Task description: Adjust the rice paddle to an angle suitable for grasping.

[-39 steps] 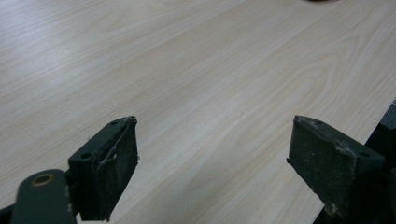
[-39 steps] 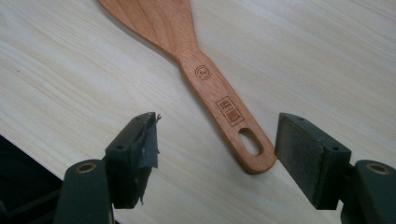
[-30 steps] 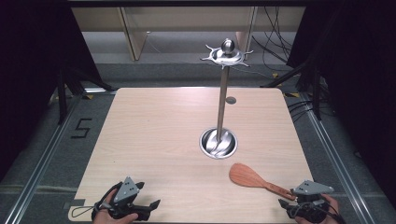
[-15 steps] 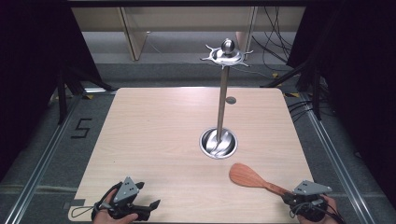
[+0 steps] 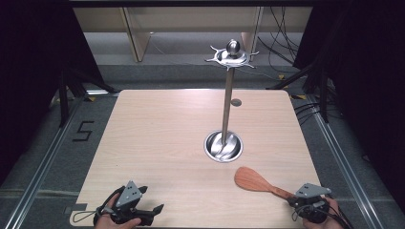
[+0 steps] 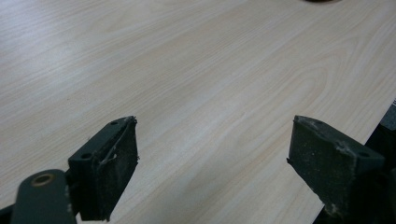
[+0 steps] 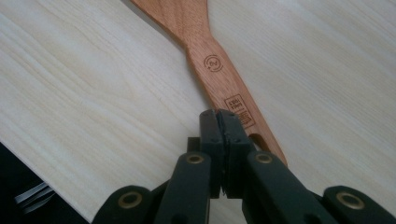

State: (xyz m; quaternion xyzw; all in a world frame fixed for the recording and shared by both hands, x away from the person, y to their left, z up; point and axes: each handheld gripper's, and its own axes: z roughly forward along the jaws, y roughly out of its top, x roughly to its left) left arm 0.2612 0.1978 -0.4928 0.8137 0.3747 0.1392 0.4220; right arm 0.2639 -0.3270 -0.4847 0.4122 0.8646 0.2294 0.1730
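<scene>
The table carries a steel stand mid-board; a wooden spatula lies flat near its front right edge. It looks light, stiff and thin, best pinched across the handle near its slotted end. The left gripper gapes wide, empty; the right gripper is pressed closed above the handle, holding nothing

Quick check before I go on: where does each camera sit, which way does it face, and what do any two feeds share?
High view: above the person's side, facing forward and down on the table; both hands, left gripper, right gripper.
Left gripper view: rides the left gripper, facing bare tabletop; jaws apart.
Right gripper view: rides the right gripper, jaws together over the wooden spatula.
Shared: the wooden spatula, in the high and right gripper views.
</scene>
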